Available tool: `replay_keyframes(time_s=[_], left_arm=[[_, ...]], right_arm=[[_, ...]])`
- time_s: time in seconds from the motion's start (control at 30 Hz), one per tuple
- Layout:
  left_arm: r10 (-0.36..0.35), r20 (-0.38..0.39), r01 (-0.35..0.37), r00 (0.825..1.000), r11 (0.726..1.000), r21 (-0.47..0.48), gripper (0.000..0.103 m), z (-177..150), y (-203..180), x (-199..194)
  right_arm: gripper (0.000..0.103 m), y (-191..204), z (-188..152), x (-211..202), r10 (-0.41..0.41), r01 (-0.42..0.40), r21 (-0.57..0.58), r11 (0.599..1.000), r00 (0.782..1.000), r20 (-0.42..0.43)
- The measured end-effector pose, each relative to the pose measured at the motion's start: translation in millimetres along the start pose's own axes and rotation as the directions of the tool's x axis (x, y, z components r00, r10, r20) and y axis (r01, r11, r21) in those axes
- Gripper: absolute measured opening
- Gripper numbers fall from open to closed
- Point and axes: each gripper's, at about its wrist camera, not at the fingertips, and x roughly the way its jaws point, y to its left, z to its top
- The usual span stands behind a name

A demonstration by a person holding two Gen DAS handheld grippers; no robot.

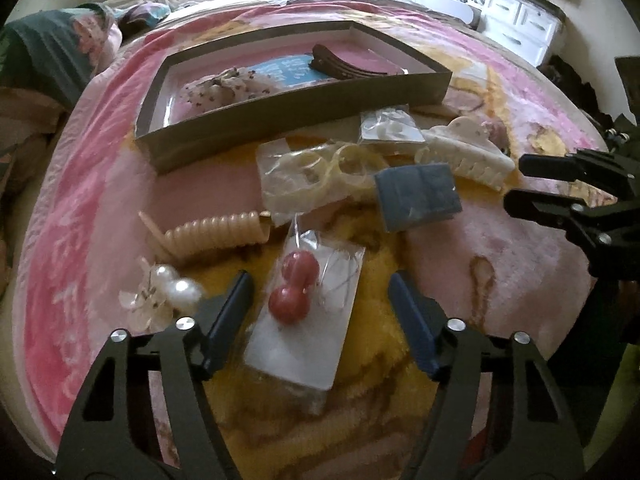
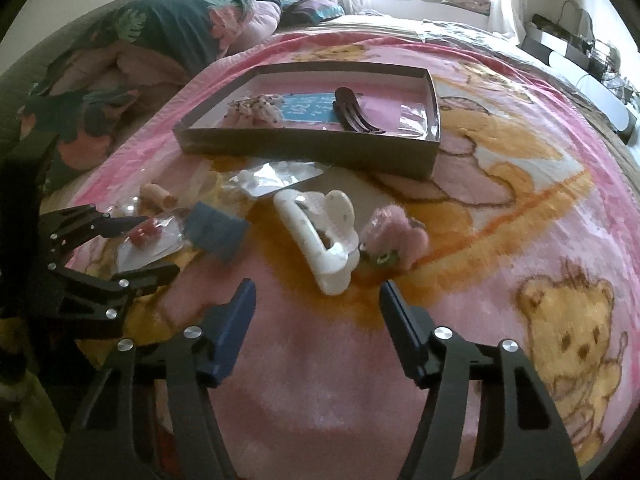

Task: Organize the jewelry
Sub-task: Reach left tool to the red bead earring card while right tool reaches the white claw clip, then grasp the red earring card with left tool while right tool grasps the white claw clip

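My left gripper (image 1: 320, 300): jaws wide, empty, around red-bead packet (image 1: 308, 312) | my right gripper (image 2: 316, 308): jaws wide, empty, bare blanket (image 2: 312, 380) beneath; white claw clip (image 2: 320, 236) just ahead | box (image 2: 312, 152) edge beyond.

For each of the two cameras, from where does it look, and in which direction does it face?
Left wrist: sits on the left gripper, low over the blanket, facing the tray; its open jaws flank the packet of red beads; the right gripper shows at the right edge.
Right wrist: sits on the right gripper, facing the same tray, the white claw clip just ahead; the left gripper shows at the left edge.
Shared: tray, brown clip inside it, white claw clip, blue box, red-bead packet.
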Motion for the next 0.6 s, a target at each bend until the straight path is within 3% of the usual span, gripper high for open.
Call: replay_keyframes(time_s=[0.07,0.13,0.43,0.53,0.6], left_arm=[[-0.003,0.003,0.003,1.000,1.000,0.006,0.052,1,-1,1],[-0.007,0.009,0.007,1.000,1.000,0.018,0.038,2,-3,1],[-0.045,0.035,0.046,0.998,0.999,-0.023,0.036,-1,0,-5],[-0.054,0.041,0.055,0.998,0.997,-0.047,0.036,-4,3,-11],[-0.057,0.048,0.060,0.997,0.996,-0.059,0.036,-5,5,-16]], right_arm=[[0.060,-1,5,4,-0.001,0.001,-0.002,1.000,1.000,0.003],[0.060,-3,10,9,0.000,0.000,0.003,1.000,1.000,0.007],[0.058,-4,27,30,-0.006,0.006,-0.016,1.000,1.000,0.002],[0.051,0,30,37,-0.007,0.007,-0.028,1.000,1.000,-0.002],[0.041,3,30,39,0.008,-0.008,-0.033,0.999,1.000,-0.001]])
